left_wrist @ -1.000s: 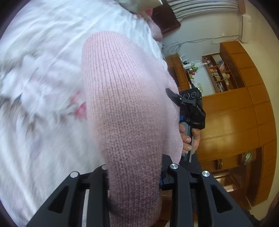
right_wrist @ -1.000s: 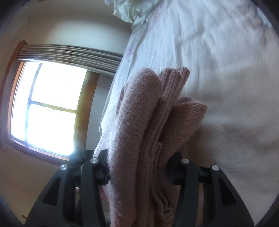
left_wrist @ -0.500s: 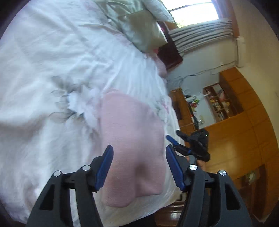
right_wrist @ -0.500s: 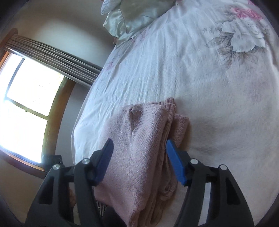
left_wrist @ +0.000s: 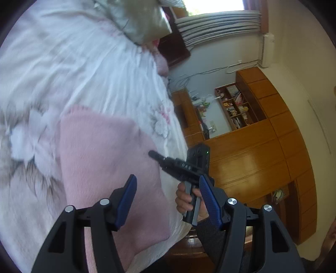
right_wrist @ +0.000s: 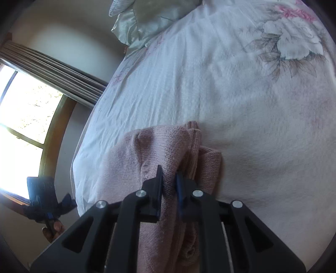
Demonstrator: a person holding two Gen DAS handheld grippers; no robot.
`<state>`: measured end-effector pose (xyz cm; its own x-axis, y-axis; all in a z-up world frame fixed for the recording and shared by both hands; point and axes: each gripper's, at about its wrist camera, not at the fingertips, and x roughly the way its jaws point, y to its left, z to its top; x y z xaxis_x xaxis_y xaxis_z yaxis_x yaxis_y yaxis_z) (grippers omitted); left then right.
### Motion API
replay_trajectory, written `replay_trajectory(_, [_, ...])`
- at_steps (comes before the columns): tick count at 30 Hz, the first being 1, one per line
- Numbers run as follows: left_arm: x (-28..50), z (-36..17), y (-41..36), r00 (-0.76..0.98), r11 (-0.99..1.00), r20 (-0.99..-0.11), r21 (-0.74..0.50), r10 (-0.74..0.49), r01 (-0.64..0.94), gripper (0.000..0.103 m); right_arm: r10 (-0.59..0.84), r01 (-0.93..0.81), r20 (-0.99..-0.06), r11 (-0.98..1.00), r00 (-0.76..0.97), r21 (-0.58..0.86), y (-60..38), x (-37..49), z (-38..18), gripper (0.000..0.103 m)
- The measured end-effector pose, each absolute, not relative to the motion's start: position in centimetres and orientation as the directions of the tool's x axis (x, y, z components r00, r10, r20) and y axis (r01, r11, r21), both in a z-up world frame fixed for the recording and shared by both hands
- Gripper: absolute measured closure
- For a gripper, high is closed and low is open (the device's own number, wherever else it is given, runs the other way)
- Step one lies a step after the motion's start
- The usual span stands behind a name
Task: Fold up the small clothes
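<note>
My right tongs (right_wrist: 169,184) pinch a fold of the pink sweater (right_wrist: 151,159), folded on the bed (right_wrist: 210,84) near its 6 o'clock edge. My left tongs (left_wrist: 168,199) gape wide, empty, above it.

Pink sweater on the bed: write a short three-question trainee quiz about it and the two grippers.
1. True or false: the left gripper is clamped on the sweater.
2. The right gripper is: A) open above the pillow, B) shut on a fold of the sweater, C) resting on the window sill.
3. Fill in: the sweater lies folded on the white flowered ____.

Key: 1. False, its jaws stand wide apart. 2. B. 3. bedspread.
</note>
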<state>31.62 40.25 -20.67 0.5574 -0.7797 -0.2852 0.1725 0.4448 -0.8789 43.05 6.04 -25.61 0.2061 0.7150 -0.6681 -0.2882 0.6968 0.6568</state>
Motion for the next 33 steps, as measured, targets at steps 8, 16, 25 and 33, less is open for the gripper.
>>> replay_trajectory(8, [37.1, -28.4, 38.3, 0.41, 0.525, -0.47, -0.85, -0.782, 0.027, 0.076, 0.707, -0.385, -0.689, 0.687, 0.16, 0.616, 8.8, 40.0, -24.2, 0.074])
replay_trajectory(16, [34.0, -24.5, 38.7, 0.471, 0.541, -0.441, -0.836, -0.764, 0.095, 0.061, 0.712, -0.337, -0.68, 0.693, 0.178, 0.637, 6.9, 39.5, -24.6, 0.095])
replay_trajectory(25, [31.4, -28.2, 36.6, 0.405, 0.626, -0.55, -0.777, -0.73, 0.072, 0.098, 0.691, -0.353, -0.716, 0.699, 0.106, 0.622, 7.4, 36.6, -27.2, 0.103])
replay_trajectory(33, [25.2, -23.9, 37.2, 0.476, 0.614, -0.487, -0.774, -0.733, 0.154, 0.053, 0.704, -0.446, -0.699, 0.67, 0.128, 0.594, 7.6, 31.2, -22.2, 0.094])
